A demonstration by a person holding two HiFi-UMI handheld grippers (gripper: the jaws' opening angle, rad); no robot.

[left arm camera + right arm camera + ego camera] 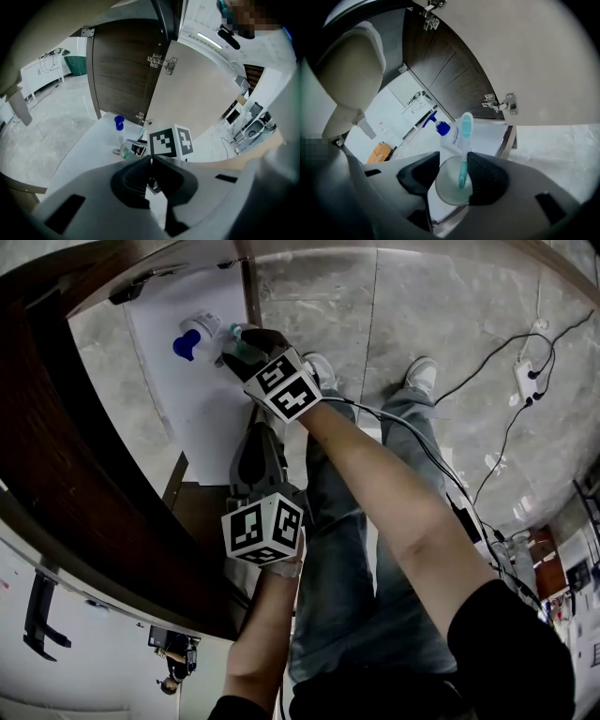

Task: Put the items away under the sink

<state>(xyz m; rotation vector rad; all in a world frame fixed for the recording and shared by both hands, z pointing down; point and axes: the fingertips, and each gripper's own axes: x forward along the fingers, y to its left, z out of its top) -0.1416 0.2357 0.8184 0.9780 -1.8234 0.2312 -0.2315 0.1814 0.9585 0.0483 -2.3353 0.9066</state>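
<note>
1. Upper left, a smooth white cabinet floor (202, 409) lies between dark wood-grain doors (84, 474).
2. Over it, my right gripper (452, 176) clamps a round clear cup (450, 192) holding a teal toothbrush (465, 140), beside a blue-pump bottle (446, 135).
3. My left gripper (150, 176) is closed, empty.

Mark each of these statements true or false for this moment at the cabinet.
1. The right gripper is closed on a cup with a toothbrush in it. True.
2. The left gripper holds the pump bottle. False: its jaws are together on nothing, and the bottle stands on the white cabinet floor.
3. The cabinet door is shut. False: it stands open.
4. The bottle's pump is blue. True.
</note>
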